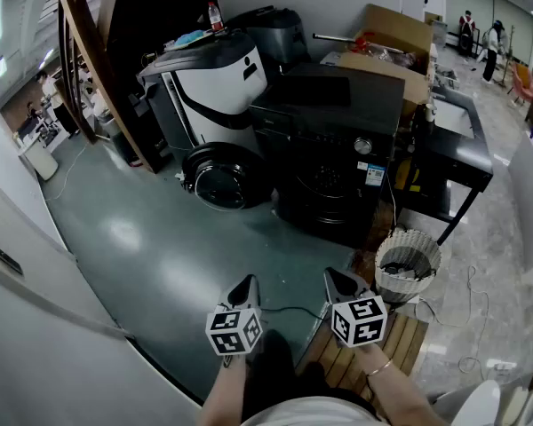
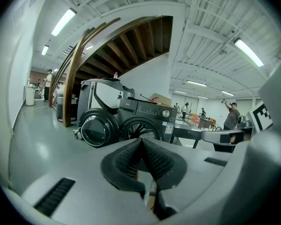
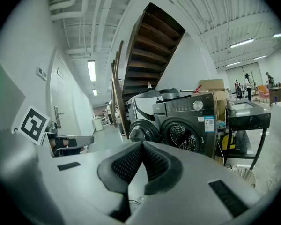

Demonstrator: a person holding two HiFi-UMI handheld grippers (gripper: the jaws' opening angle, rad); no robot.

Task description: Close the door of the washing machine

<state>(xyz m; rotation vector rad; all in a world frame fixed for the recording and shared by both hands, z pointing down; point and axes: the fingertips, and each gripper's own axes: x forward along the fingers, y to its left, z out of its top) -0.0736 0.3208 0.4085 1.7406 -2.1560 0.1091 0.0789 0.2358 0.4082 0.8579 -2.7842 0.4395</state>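
Low in the head view, the person holds out both grippers side by side over the green floor (image 1: 142, 238), and both are well back from the washing machine (image 1: 338, 162). The left gripper (image 1: 245, 287) has its two jaws pressed together with nothing between them, and the left gripper view shows its dark ribbed pads (image 2: 126, 161) meeting in a point. The right gripper (image 1: 338, 282) is the same: its jaws are closed tight on nothing, and its pads (image 3: 157, 165) touch at the tip in the right gripper view. The washing machine is dark and stands in the middle of the head view, facing the person. Its round door (image 1: 220, 177) is swung wide open to the left side, and the round hole (image 1: 324, 180) of the drum shows beside it. The door hangs low, just in front of a big white and black machine (image 1: 213, 82). A black table (image 1: 466, 153) stands just to the right of the washing machine, and a brown box (image 1: 395, 43) sits further back. A white basket (image 1: 409, 260) stands on the floor near the right gripper, and wooden slats (image 1: 407, 334) lie below the person's right hand. Neither gripper touches the door
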